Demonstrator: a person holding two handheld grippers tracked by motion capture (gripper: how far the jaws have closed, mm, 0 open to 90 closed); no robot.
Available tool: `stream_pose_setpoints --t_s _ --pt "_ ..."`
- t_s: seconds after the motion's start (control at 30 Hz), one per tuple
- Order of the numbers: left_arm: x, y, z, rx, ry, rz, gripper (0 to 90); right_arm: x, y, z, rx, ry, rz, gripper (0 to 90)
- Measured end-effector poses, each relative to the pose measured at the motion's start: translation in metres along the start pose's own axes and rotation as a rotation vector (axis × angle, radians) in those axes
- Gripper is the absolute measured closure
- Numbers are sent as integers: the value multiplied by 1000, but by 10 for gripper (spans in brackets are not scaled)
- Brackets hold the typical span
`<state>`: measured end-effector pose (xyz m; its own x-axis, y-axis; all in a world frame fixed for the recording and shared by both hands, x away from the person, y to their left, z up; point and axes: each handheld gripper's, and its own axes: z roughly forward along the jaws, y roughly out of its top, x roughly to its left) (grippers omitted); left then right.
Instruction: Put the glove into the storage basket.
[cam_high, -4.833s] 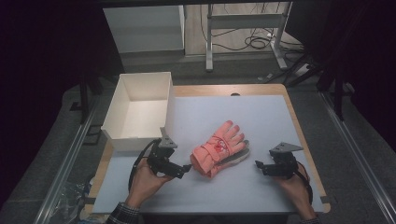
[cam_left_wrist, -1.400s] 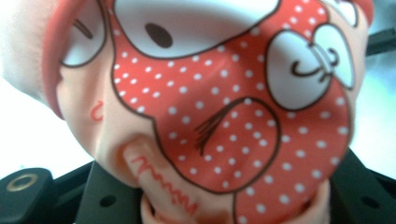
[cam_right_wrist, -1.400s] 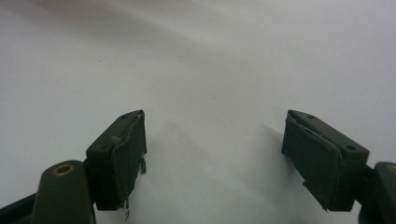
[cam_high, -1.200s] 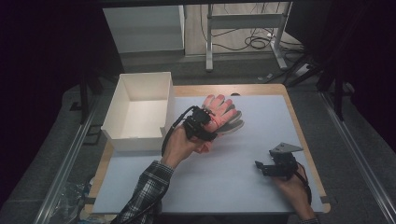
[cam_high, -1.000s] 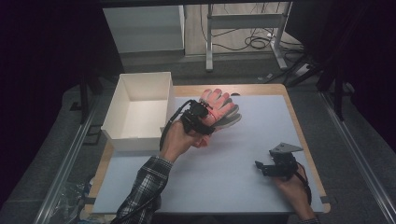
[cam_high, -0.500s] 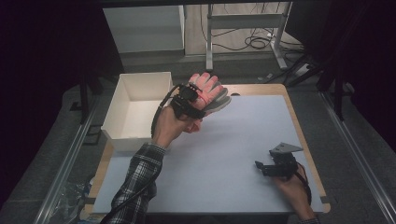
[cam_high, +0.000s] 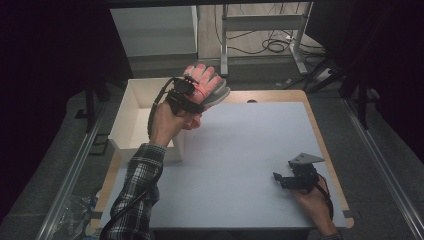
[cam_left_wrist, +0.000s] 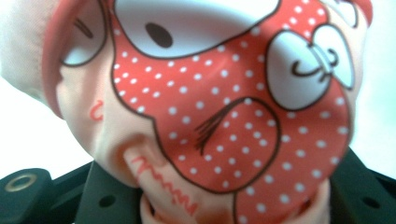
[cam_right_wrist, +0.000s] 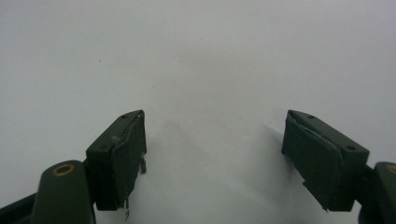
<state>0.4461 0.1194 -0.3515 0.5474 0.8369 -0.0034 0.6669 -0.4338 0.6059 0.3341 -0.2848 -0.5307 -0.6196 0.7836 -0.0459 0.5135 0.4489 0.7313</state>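
At 11 o'clock, left gripper (cam_high: 186, 96) clamps pink glove (cam_high: 205, 86) above white box (cam_high: 131, 112); right gripper (cam_high: 294, 179) agape. Risk: loose fabric snagging rim.

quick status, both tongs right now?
Left tongs: shut on the pink-and-red spotted fabric glove, lifted off the table.
Right tongs: open, holding nothing.

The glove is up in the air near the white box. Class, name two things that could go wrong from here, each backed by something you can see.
1. The left claw pinches the glove at one end only; the rest hangs free, so it might slip out.
2. The glove is above the box's right wall, not clearly over the inside, so a release now could leave it draped on the rim or on the table.
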Motion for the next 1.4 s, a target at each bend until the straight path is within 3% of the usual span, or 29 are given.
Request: stream_pose_setpoints --t_s 0.33,0.9,1.13,1.4 --pt "30 -14 -13 -21 75 -70 486 0 0 0 -2 -2 -3 221" --pt "80 -56 -23 -30 171 -208 476 0 0 0 0 -1 -1 221" --pt "94 -73 -12 -16 203 -251 467 0 0 0 -1 -2 -2 221" --pt "103 -90 17 5 224 -288 456 0 0 0 0 -2 -1 221"
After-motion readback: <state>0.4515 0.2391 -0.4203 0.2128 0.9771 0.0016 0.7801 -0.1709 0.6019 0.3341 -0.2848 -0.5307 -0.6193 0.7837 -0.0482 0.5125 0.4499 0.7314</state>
